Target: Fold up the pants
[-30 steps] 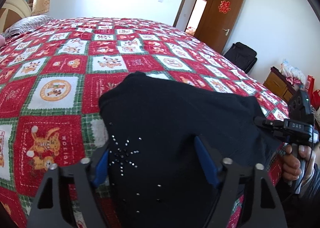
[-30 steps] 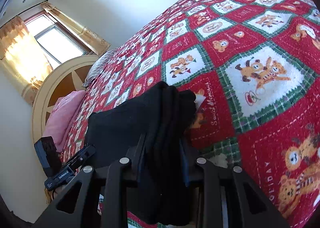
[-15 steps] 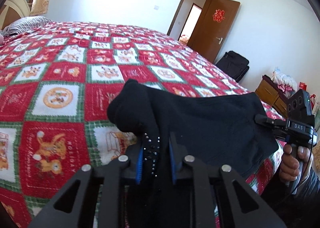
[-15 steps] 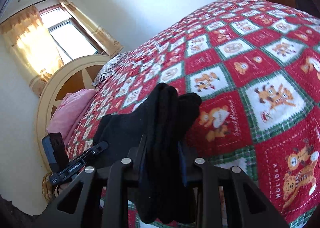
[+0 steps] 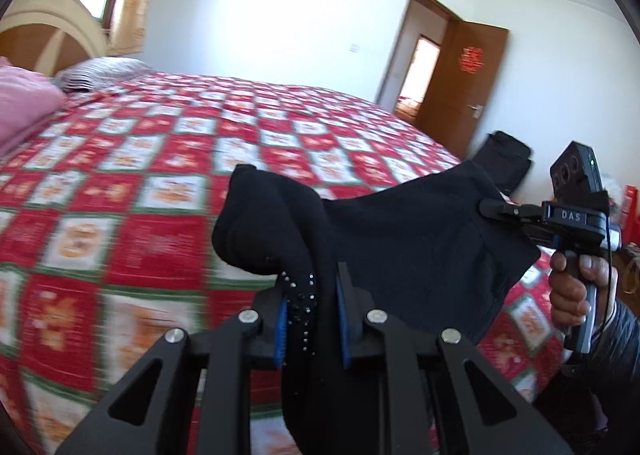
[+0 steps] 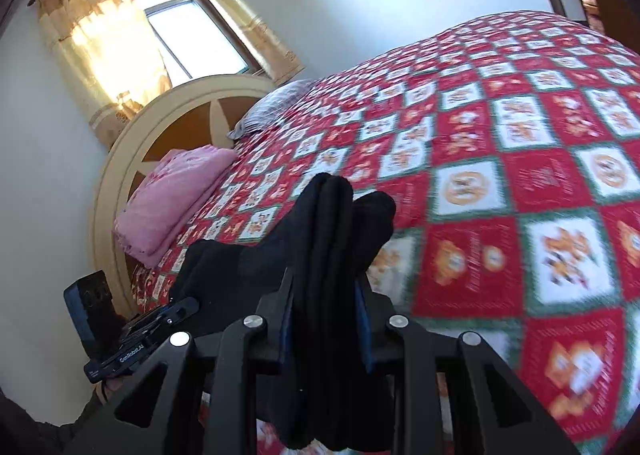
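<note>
Since a second ago both grippers have come up off the bed and taken the black pants [image 5: 404, 239] with them, so the cloth now hangs stretched between the two tools above the red patchwork quilt [image 5: 132, 191] instead of lying flat on it. The left gripper [image 5: 310, 315] had its jaws wide apart around the fabric back then; they closed in on it within that second and are now clenched on a bunched edge with little studs on it. The right gripper [image 6: 326, 311] is clamped on a thick folded wad of the same pants, much as before.

What each camera gets that the other doesn't: the left wrist view shows the open brown door [image 5: 460, 95], a black bag [image 5: 506, 159] on the floor by it, and the person's right hand [image 5: 572, 287] around the other tool's handle. The right wrist view shows the sunlit window [image 6: 196, 35] with its curtains and the whole round headboard [image 6: 160, 123]. The folded pink blanket [image 6: 172, 199] is in full view there, only a corner in the left view.
</note>
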